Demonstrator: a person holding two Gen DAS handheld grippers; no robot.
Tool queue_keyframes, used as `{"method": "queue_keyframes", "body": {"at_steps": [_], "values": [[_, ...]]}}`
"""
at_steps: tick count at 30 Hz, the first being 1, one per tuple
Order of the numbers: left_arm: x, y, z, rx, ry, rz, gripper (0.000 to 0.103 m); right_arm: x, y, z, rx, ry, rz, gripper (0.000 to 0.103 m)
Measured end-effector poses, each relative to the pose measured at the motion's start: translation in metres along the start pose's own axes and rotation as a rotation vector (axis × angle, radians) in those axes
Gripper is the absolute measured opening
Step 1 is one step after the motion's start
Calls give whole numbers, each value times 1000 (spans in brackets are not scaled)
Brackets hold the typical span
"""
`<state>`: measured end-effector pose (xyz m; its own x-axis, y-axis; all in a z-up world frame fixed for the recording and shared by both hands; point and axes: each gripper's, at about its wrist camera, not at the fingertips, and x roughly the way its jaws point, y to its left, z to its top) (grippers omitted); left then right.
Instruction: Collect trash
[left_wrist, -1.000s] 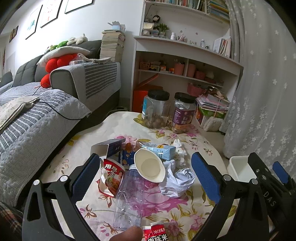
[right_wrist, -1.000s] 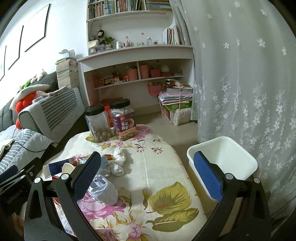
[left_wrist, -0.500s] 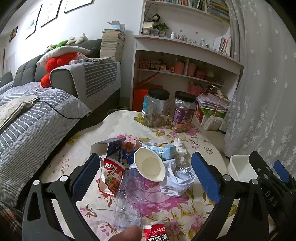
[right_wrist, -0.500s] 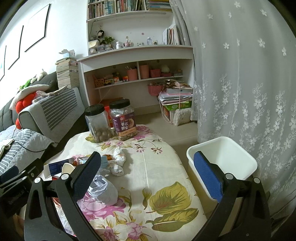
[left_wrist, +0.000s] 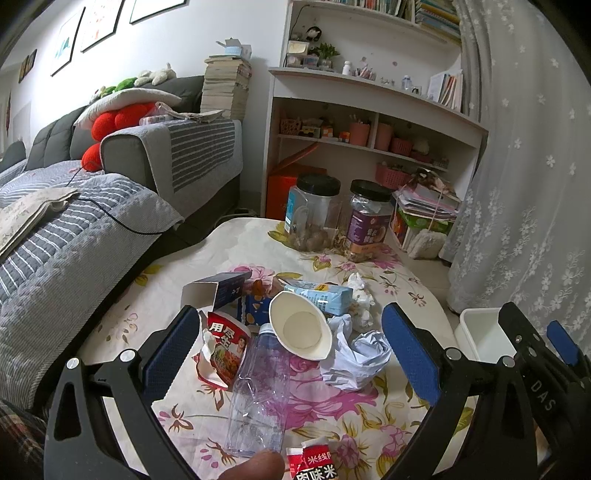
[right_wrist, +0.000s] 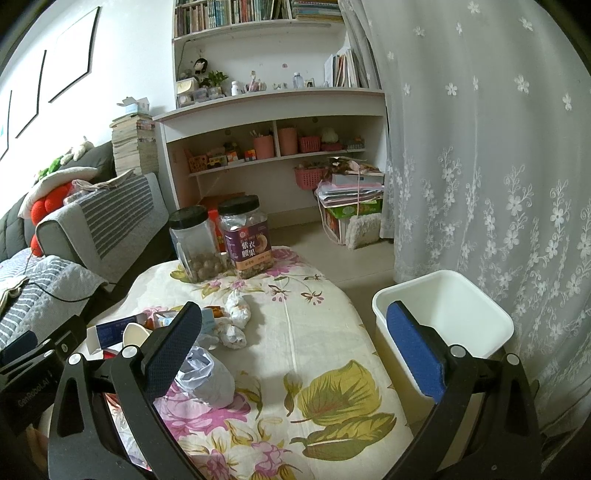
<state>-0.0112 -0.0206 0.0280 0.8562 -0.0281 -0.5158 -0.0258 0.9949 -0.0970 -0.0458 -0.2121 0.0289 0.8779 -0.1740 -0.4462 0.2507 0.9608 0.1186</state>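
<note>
Left gripper (left_wrist: 290, 354) spread wide and empty above a clear plastic bottle (left_wrist: 260, 391), squashed paper cup (left_wrist: 299, 326) and crumpled paper (left_wrist: 360, 360) on the floral table (left_wrist: 162, 291). Right gripper (right_wrist: 293, 341) likewise released, holding nothing, white bin (right_wrist: 448, 314) just right of the table. Farther back, two black-lidded jars (left_wrist: 340, 218) at the far edge.

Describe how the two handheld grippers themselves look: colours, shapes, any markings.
Both match: the left gripper and right gripper have black plastic frames with triangular cut-outs and silver screw heads, each ending in two flat fingers faced with textured blue pads. The right gripper's body, seen from the left wrist view, bears white letters "DAS"; the left one's, seen from the right wrist view, reads "GenRobot.AI". No cables show.
</note>
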Motion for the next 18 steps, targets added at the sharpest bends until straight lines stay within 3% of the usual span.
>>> {"method": "queue_keyframes", "body": {"at_steps": [13,16,18], "values": [[5,1,-1,0,35,12,96,7,-1,-2,-13,44,-14,96],[10,3,-1,8,77,28,96,16,0,-3,-19,101,-16,96],[20,8,1,4,146,29,96,25,1,-5,-22,150,-11,96]]}}
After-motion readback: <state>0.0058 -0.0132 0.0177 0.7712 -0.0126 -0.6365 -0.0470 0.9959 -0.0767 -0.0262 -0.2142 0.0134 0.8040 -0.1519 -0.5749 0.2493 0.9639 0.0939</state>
